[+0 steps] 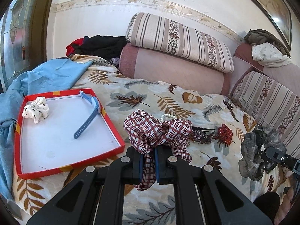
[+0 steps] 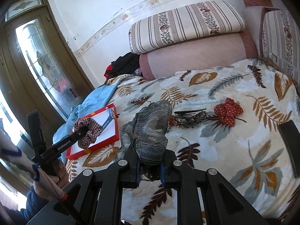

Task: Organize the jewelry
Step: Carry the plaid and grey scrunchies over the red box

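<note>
Plaid scrunchie (image 1: 157, 131) hides most of pearl bracelet (image 1: 167, 115).

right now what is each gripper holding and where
Left gripper pinches the plaid scrunchie by one fold; right gripper pinches the grey scrunchie by its lower edge.

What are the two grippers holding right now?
Left gripper: jaws shut on the plaid scrunchie.
Right gripper: jaws shut on the grey scrunchie.

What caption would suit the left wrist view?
Left gripper holding a plaid scrunchie beside a red tray containing a blue watch.
</note>
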